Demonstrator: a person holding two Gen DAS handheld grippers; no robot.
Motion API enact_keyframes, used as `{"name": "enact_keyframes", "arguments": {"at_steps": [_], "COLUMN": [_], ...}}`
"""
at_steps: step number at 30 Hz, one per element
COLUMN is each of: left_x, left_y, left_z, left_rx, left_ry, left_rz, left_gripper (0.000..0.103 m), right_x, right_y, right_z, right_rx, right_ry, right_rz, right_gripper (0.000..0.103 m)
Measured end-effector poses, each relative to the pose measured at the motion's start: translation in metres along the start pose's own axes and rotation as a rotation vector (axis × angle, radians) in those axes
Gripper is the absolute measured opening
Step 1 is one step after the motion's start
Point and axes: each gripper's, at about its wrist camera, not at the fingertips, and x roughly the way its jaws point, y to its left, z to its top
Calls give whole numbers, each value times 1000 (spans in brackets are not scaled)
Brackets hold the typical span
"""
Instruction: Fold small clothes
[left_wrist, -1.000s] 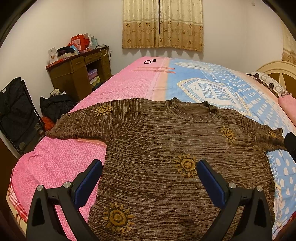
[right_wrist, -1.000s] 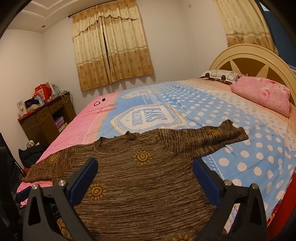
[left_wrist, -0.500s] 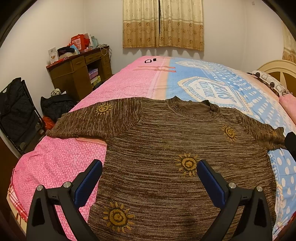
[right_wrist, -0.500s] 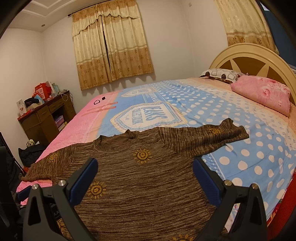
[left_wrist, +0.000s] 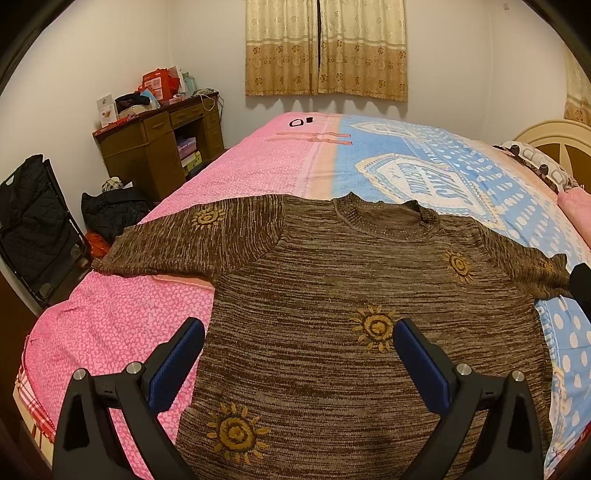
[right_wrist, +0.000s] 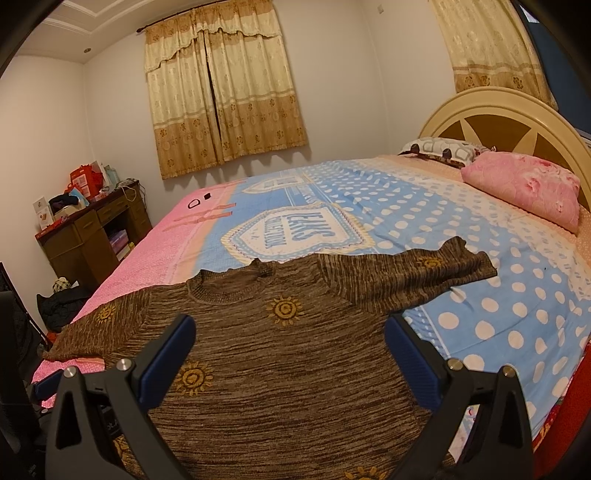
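On bed (right_wrist: 480, 266): sweater (left_wrist: 332, 295) spread flat, front up, both sleeves out, collar toward far edge. No fold made yet.

Left gripper (left_wrist: 298, 360): spread wide, empty, above lower left body of sweater. Right gripper (right_wrist: 290, 349): spread wide, empty, above lower right body. Neither judged to touch knit.

Probable faults:
- Pinching one layer only: back layer left behind, fold skewed.
- Uneven lift between grippers: hem dragged, body creased.
- Loose knit snagging on pads (left_wrist: 177, 365): stretch or pulled thread.
- Left sleeve (left_wrist: 192, 236) near bed edge: risk of sliding off when pulled.
- Soft bedspread bunching under sweater.

Surface: pink and blue dotted bedspread, slightly rumpled. Pink pillow (right_wrist: 524, 188) at headboard (right_wrist: 491, 107). Room: curtains (right_wrist: 221, 99) closed, cluttered desk (left_wrist: 159, 147) by wall, dark bags (left_wrist: 110, 214) on floor.
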Motion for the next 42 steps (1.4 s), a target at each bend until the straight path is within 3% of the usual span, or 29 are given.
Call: {"name": "enact_keyframes", "arguments": {"at_steps": [12, 15, 23, 27, 33, 35, 36, 37, 41, 42], "left_x": [22, 33, 73, 103, 140, 147, 149, 151, 150, 151], "left_y": [37, 75, 217, 267, 299, 307, 310, 310, 313, 315], "left_z": [5, 9, 17, 20, 29, 31, 29, 28, 22, 22], "left_rx": [-68, -152, -493, -609, -717, -760, -787, -799, -793, -797], "left_ry": [16, 26, 46, 64, 68, 54, 44, 39, 12, 13], "left_rz": [32, 64, 143, 171, 109, 75, 81, 74, 61, 58], "left_gripper": [102, 102, 101, 81, 78, 62, 45, 37, 24, 17], "right_x": [7, 10, 23, 28, 44, 50, 55, 58, 70, 73], "right_y": [8, 12, 28, 46, 77, 80, 82, 83, 85, 85], "right_z": [-3, -5, -13, -19, -30, -32, -34, -34, -37, -38], "right_rx": [-29, -39, -87, -157, -243, -254, -260, -262, -261, -257], "right_ry": [16, 17, 41, 53, 94, 113, 126, 133, 160, 170], "right_rz": [7, 20, 63, 121, 157, 157, 158, 158, 155, 155], "right_gripper": [103, 103, 103, 92, 91, 91, 91, 91, 91, 91]}}
